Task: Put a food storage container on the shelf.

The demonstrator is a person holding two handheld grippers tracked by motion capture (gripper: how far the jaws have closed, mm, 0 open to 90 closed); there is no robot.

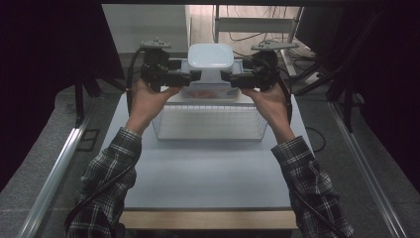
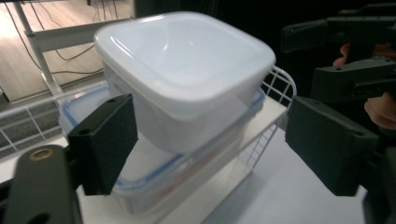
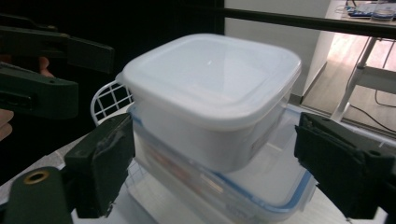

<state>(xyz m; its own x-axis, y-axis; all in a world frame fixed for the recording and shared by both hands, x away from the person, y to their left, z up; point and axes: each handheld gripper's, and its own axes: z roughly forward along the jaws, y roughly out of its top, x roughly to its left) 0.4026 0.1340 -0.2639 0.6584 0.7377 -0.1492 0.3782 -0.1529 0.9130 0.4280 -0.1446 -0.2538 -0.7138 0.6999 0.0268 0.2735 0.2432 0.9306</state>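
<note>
A white lidded tub (image 1: 210,55) (image 2: 187,60) (image 3: 210,74) stands on a flat clear box with a blue-rimmed lid (image 1: 208,93) (image 2: 154,182) (image 3: 261,186), at the far end of a wire basket (image 1: 208,124). My left gripper (image 1: 195,75) (image 2: 215,144) reaches the tub from the left. My right gripper (image 1: 227,77) (image 3: 215,154) comes from the right. Each has its jaws spread wide around the tub's lower half. One pad is close to the wall and the other stands clear of it. Both are open.
The basket sits on a pale table (image 1: 208,173) with free room in front of it. Dark curtains flank both sides. Behind the table are a white frame and loose cables on the floor (image 1: 257,29).
</note>
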